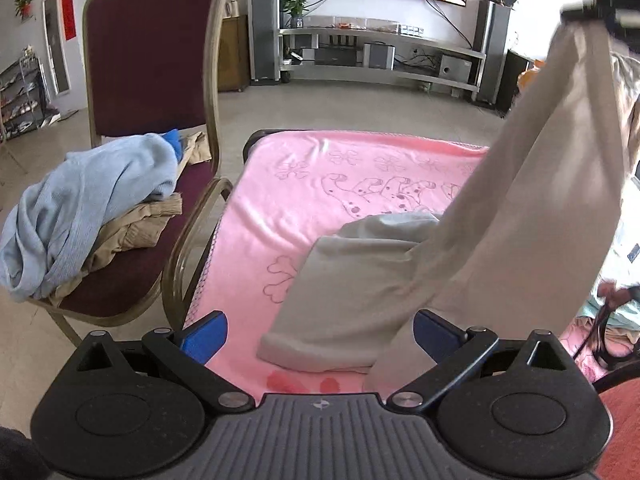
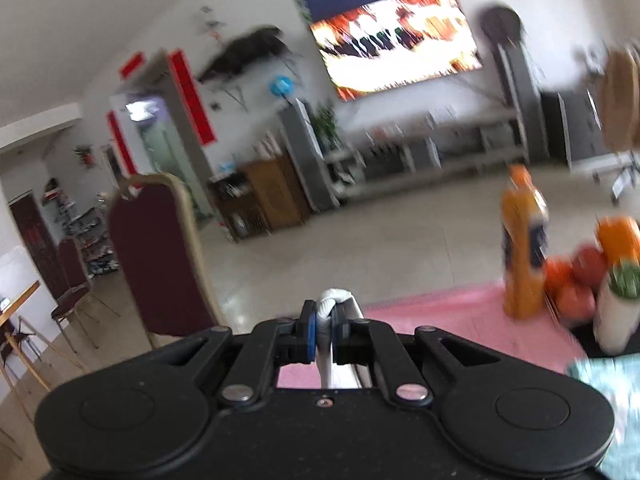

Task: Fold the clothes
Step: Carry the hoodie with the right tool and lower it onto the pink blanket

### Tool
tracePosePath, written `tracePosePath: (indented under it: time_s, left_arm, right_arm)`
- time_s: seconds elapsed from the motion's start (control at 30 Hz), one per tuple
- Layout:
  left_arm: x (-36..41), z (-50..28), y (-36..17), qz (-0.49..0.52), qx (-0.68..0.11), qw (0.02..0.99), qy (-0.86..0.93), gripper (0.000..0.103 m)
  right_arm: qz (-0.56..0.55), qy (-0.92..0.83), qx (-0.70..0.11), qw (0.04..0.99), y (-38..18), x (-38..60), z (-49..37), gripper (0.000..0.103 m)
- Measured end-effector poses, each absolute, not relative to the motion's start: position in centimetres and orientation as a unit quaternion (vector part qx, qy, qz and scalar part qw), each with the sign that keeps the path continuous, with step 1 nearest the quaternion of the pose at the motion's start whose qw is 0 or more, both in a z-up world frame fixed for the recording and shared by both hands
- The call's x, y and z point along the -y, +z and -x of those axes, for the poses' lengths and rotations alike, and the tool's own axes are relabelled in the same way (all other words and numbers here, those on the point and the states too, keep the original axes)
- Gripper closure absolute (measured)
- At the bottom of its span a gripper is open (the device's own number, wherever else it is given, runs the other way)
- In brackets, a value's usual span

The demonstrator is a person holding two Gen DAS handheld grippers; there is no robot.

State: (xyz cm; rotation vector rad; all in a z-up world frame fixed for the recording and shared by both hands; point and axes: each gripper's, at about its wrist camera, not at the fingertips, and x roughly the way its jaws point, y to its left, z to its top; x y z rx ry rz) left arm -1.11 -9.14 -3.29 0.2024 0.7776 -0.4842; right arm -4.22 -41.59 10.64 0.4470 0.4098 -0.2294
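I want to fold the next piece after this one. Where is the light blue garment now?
In the left wrist view the light blue garment lies at the left, heaped on a tan garment on the seat of the dark red chair, beside the pink blanket.

- The blanket [image 1: 304, 208] lies spread at the centre of the left wrist view, with the left gripper [image 1: 320, 334] at its 6 o'clock edge.
- A garment [image 1: 360, 280] lies on the blanket and rises toward 2 o'clock, up to the right gripper [image 1: 592, 12].
- The chair [image 1: 148, 60] stands at 9 o'clock, just beside the blanket; a clothes pile [image 1: 88, 216] lies on its seat.
- The TV stand [image 1: 380, 52] runs along the wall at 12 o'clock, behind the blanket.
- In the right wrist view, a bottle [image 2: 524, 240] stands on the blanket at 3 o'clock, with fruit [image 2: 576, 280] to its right.
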Motion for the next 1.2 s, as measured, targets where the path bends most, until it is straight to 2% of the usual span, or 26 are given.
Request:
tracePosePath:
  time_s: [0.17,0.3,0.43,0.57,0.67,0.77,0.9,0.97,1.03,1.1,1.2]
  left_arm:
    - [10.1,1.3,-3.5,-0.099,-0.384,0.889,-0.227,0.002]
    - [9.6,0.7,-3.4,-0.097,-0.388,0.89,-0.219,0.002]
    - [8.7,-0.1,-3.3,-0.079,-0.382,0.895,-0.217,0.002]
    - [7.9,-0.7,-3.3,-0.056,-0.379,0.897,-0.22,0.002]
    - [7.2,-0.9,-3.1,-0.043,-0.379,0.899,-0.217,0.002]
    - [5.9,-1.0,-3.1,-0.037,-0.376,0.904,-0.202,0.002]
    - [3.7,-1.0,-3.6,-0.032,-0.377,0.909,-0.176,0.002]
    - [3.0,-1.1,-4.5,-0.039,-0.39,0.905,-0.164,0.002]
    - [2.6,-1.1,-5.4,-0.045,-0.404,0.9,-0.155,0.002]
    - [2.6,-1.1,-6.3,-0.048,-0.416,0.895,-0.152,0.003]
    - [3.7,-1.3,-7.0,-0.06,-0.427,0.889,-0.156,0.003]
  right_arm:
    - [-0.243,-0.166,-0.281,0.914,5.7,45.8,1.3,0.096]
    - [-0.209,-0.253,-0.266,0.906,5.7,47.5,-0.6,0.096]
    - [-0.177,-0.263,-0.153,0.936,12.9,46.2,-0.2,0.096]
    - [-0.063,-0.205,-0.03,0.976,21.8,39.4,0.6,0.096]
    - [-0.001,-0.119,-0.024,0.993,24.3,32.8,0.6,0.096]
    - [0.028,-0.056,-0.088,0.994,22.0,26.6,-0.6,0.095]
    - [0.009,0.001,-0.23,0.973,12.6,21.2,-1.5,0.091]
    - [-0.008,0.042,-0.333,0.942,6.7,19.7,-1.6,0.066]
    - [-0.026,0.073,-0.42,0.904,1.7,19.0,-1.3,0.063]
    - [-0.061,0.064,-0.438,0.894,0.1,20.6,0.3,0.059]
    - [-0.111,0.023,-0.407,0.906,1.5,25.0,2.5,0.049]
